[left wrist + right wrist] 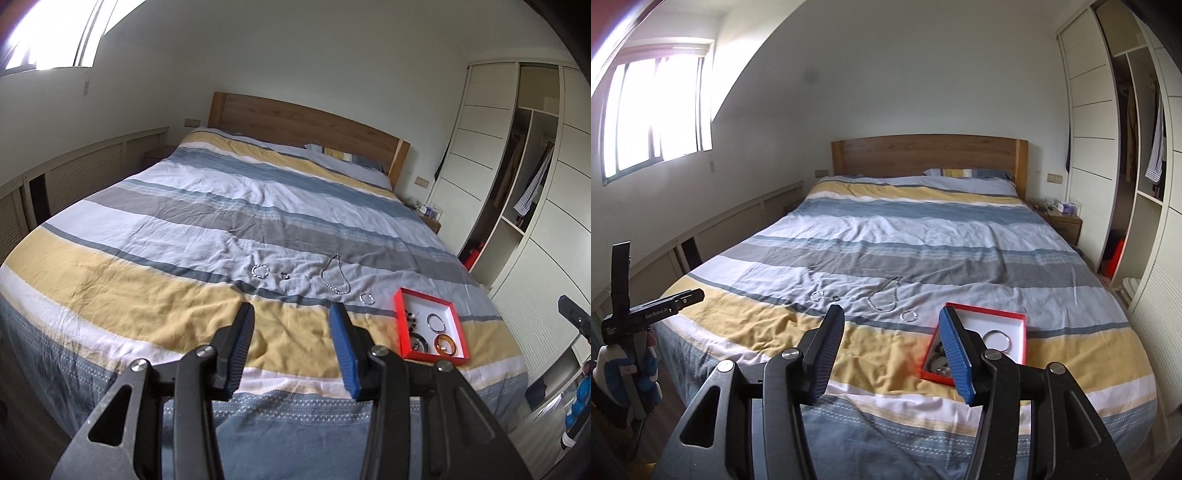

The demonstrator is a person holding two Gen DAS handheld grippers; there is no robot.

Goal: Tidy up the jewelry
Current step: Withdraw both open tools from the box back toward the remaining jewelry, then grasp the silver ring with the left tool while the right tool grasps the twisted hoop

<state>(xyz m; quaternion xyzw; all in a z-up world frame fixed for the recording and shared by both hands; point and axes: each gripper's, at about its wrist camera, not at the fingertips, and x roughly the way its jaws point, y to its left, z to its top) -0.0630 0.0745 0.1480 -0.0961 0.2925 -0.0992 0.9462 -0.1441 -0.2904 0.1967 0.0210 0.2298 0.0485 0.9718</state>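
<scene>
A red box with a white inside [448, 306] [1015, 332] lies on the striped bed near its foot, holding several bracelets and small pieces. Loose on the duvet beyond it lie a beaded necklace [335, 278] [884, 295], a silver bracelet [366, 298] [908, 315], a second bracelet [260, 270] [817, 294] and a small dark ring [284, 275] [834, 297]. My left gripper [291, 314] is open and empty above the foot of the bed, short of the jewelry. My right gripper [890, 315] is open and empty, its right finger in front of the box.
The bed [184, 221] has a wooden headboard [927, 155]. A wardrobe [1137, 166] with hanging clothes stands at the right, a nightstand [1063, 221] beside it. A low cabinet [738, 229] runs under the window on the left.
</scene>
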